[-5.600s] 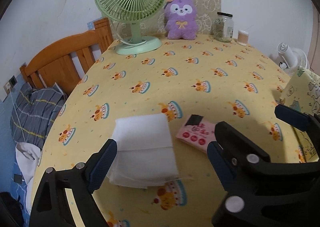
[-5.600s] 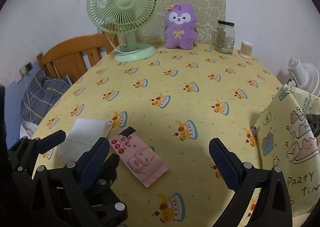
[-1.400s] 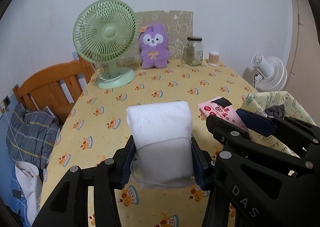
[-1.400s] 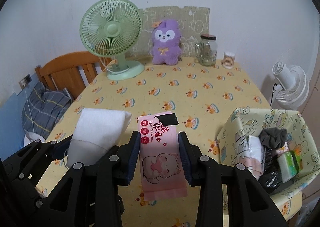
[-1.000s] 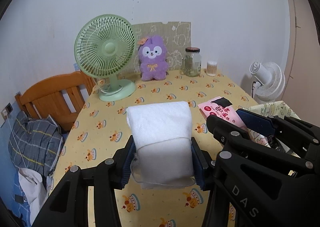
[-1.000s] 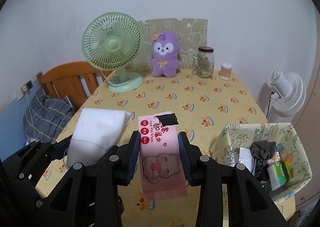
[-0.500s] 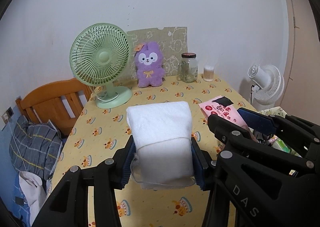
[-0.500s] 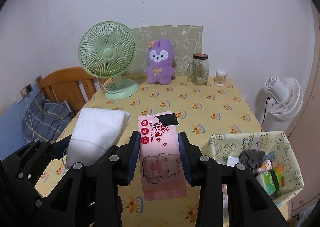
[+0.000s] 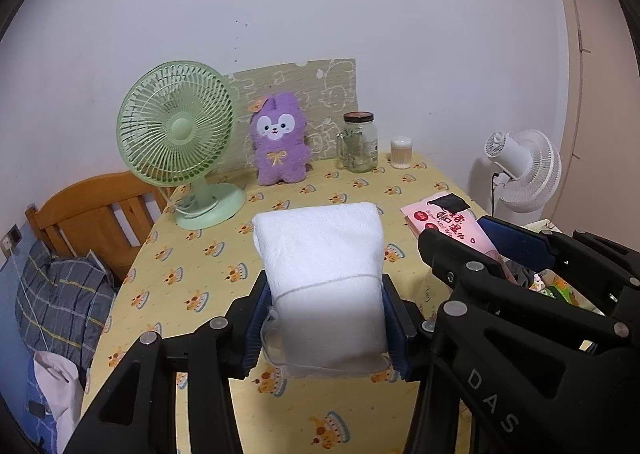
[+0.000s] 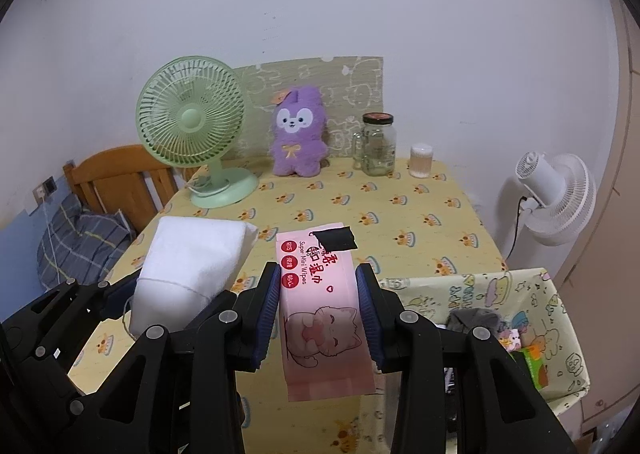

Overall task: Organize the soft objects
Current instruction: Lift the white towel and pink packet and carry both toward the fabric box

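A: We log the left gripper [image 9: 324,318] clamped on a folded white towel [image 9: 320,266], blue pads pressed to both its sides; a loose thread crosses its front. The towel is held up off the yellow cake-print counter [image 9: 208,266].

B: Agreed. The right gripper [image 10: 318,310] is clamped on a pink wipes pack [image 10: 320,306]. We read "Super Mini Wipes" on it, beside red Chinese characters we can't make out, three red round badges and a cartoon cat. A black patch sits at its far end. It too is clear of the counter.

A: The two grippers sit side by side, towel left of pack. We read "DAS" on the right gripper's body in the left wrist view.

B: A patterned storage bin [image 10: 560,334] stands at the counter's right edge, with dark fabric and a green packet inside. Its print has doodles; no legible words.

A: At the far edge we note a green fan [image 9: 176,134], a purple plush [image 9: 280,142], a glass jar [image 9: 358,144] and a cotton-swab tub [image 9: 401,153].
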A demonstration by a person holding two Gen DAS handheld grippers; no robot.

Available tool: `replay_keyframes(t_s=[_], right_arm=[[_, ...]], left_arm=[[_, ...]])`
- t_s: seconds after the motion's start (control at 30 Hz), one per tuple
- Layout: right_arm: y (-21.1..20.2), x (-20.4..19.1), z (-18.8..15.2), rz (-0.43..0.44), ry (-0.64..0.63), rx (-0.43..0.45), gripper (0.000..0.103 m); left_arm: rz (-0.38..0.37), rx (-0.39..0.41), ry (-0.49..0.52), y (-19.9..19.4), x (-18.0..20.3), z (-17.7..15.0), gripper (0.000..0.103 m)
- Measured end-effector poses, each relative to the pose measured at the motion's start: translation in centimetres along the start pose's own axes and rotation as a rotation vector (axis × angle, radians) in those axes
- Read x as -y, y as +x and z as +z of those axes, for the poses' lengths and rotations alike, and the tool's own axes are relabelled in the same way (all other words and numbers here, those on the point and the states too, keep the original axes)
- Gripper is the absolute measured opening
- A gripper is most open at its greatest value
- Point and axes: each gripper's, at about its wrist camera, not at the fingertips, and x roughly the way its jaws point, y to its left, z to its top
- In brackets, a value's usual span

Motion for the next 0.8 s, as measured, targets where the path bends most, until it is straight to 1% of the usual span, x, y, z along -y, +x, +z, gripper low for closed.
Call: replay_keyframes(t_s=[0.2,0.8], right_arm=[[-0.4,1.6,0.1,-0.022,0.022,0.01,0.041],[-1.4,6.8,-0.3,-0.109,0.074,0.031,0.041]], left_arm=[[-0.015,0.01,0.011,0.2,1.5,0.5,0.052],[-0.1,0.031,0.035,0.9,6.4,1.5,0.052]])
